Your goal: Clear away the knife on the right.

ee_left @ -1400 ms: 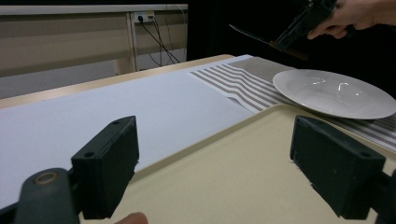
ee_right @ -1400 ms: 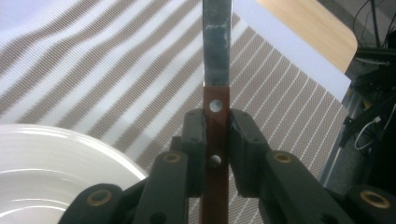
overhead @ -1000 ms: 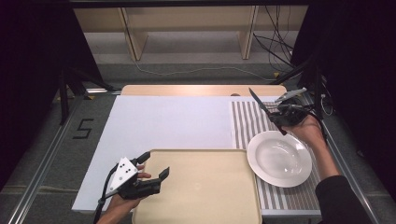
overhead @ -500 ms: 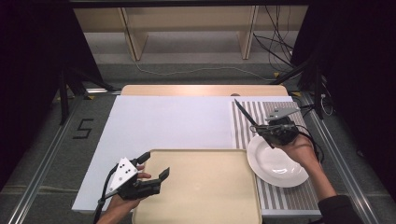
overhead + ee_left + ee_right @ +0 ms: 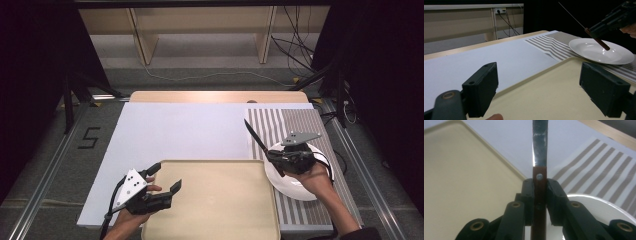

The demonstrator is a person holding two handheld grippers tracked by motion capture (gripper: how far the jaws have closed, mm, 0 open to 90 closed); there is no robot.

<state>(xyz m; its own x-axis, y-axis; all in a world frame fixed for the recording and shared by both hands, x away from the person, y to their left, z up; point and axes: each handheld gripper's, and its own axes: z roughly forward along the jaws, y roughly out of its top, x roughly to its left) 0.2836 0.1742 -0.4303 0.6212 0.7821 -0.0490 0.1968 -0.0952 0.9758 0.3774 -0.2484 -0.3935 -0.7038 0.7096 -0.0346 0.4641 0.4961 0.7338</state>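
Moved leftward across the striped mat (image 5: 295,125) over the last second: right gripper (image 5: 276,158) with the knife (image 5: 255,135), from beyond the white plate's (image 5: 300,186) far edge to a spot above its near-left rim, close to the tan tray (image 5: 215,200). Stayed put meanwhile: left gripper (image 5: 165,179), hovering at the tray's left edge. Seen in the right gripper view: jaws pressed tight on the knife's brown handle (image 5: 539,195), one pad on each side, a rivet visible just above the pads, steel blade (image 5: 540,142) running up and away over the white sheet (image 5: 506,142). Held slanted in the high view, blade tip pointing away from the person and to the left, over the boundary between mat and white sheet (handle end over the plate, clear of its surface in the left gripper view (image 5: 600,43)). Spread wide and holding nothing: left gripper (image 5: 539,90), with the tray's surface (image 5: 544,92) between its pads (image 5: 482,90). Lying on the striped mat at the right: plate (image 5: 599,52), just beside the tray's right rim. Covering most of the tabletop: white sheet (image 5: 180,130), with the tray resting on its near part.
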